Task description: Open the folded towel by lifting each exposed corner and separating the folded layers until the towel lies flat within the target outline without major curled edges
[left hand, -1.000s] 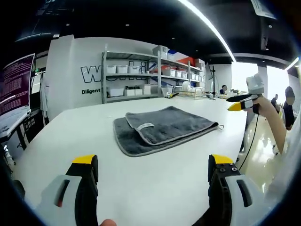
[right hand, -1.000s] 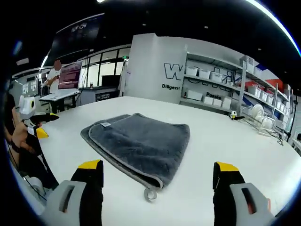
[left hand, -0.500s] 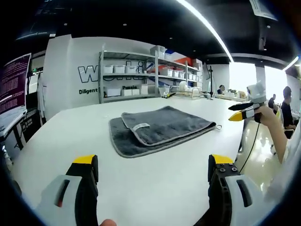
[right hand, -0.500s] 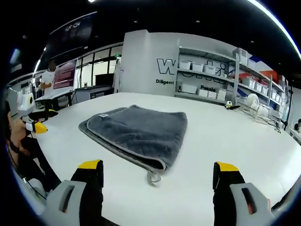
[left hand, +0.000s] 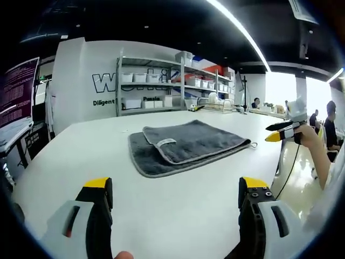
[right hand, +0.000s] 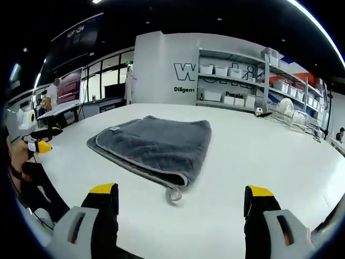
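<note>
Grey towel (left hand: 186,145) (right hand: 152,144) folded on white table (left hand: 161,205) (right hand: 242,162). Left gripper (left hand: 175,189) jaws spread, empty, short of towel. Right gripper (right hand: 180,197) likewise, near hanging loop (right hand: 173,195).

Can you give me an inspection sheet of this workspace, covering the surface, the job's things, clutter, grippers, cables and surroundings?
Surface: white table, bare around the towel; no target outline visible.
Job's things: grey towel still folded in layers, its white label on the top layer, its hanging loop at the corner nearest the right gripper.
Clutter: nothing seen on the table near the towel.
Grippers: left gripper open, off the towel; right gripper open, just short of the loop corner.
Cables: a dark cable hangs below the right gripper.
Surroundings: shelving with white bins, wall lettering, a screen, people in the background.
</note>
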A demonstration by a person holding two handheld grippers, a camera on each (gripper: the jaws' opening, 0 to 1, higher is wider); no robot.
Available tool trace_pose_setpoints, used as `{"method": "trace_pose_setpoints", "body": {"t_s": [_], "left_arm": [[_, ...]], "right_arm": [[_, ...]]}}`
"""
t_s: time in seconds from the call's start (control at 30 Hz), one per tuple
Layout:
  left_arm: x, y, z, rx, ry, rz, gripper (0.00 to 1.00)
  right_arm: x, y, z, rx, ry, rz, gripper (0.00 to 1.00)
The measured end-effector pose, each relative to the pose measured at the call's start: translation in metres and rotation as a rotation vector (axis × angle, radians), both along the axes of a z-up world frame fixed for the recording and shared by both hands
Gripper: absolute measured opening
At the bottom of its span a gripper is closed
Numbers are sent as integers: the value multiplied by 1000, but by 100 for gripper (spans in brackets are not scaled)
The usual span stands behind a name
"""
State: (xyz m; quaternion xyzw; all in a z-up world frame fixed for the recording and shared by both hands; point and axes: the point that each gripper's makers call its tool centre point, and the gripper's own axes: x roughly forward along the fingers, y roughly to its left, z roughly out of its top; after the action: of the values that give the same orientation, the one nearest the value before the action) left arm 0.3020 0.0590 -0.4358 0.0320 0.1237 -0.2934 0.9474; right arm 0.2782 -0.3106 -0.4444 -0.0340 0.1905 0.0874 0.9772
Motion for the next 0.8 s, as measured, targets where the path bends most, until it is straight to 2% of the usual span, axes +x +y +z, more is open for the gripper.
{"method": "trace_pose_setpoints", "body": {"t_s": [0.17, 0.47, 0.63, 0.8], "left_arm": [[1, 3, -2, 7, 3, 9, 96], [-1, 7, -4, 3, 8, 23, 96], [-2, 9, -7, -3, 12, 32, 96], [-3, 14, -11, 9, 13, 44, 95]], "right_arm": [[3, 10, -1, -3, 1, 13, 99], [21, 60, -3, -56, 15, 133, 96], [39, 109, 7, -116, -25, 248, 88], [56, 166, 8, -225, -41, 368, 80]]}}
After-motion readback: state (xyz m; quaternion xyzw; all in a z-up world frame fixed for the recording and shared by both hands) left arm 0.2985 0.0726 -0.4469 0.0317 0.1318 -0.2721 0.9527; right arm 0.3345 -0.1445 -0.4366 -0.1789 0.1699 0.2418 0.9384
